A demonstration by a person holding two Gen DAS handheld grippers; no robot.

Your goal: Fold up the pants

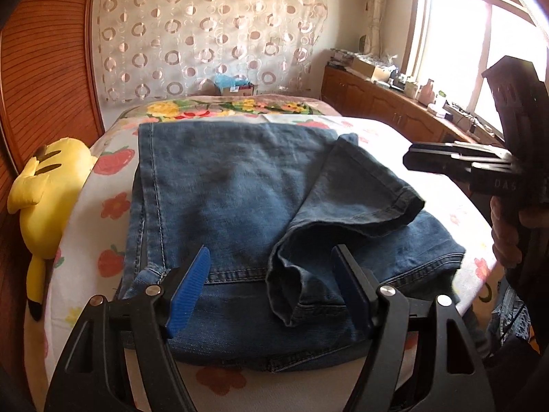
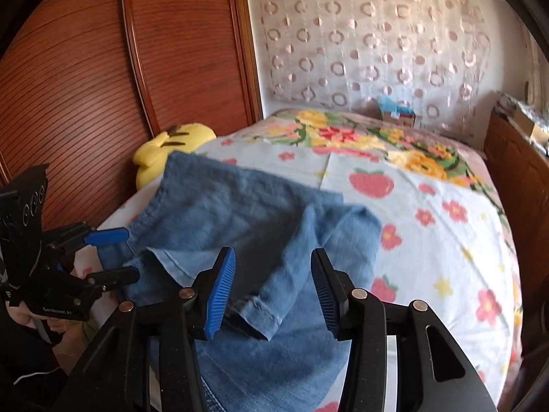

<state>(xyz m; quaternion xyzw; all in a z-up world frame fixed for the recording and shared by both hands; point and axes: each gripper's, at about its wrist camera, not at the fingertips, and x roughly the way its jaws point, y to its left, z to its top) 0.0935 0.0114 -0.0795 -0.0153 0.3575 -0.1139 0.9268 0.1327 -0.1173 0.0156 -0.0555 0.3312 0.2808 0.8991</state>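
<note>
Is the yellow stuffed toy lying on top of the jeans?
No, the yellow stuffed toy lies beside the jeans, at the bed's edge by the wooden panel.

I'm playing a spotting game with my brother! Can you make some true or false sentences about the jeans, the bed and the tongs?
1. The jeans lie on a bed sheet printed with strawberries and flowers. True.
2. A green toy frog sits beside the jeans. False: it is a yellow plush toy, next to the wooden headboard.
3. The left tongs are pinching the jeans. False: they stand open, pressing nothing.
4. One pant leg is folded back over the rest of the jeans. True.
5. The right tongs are open above the denim. True.
</note>
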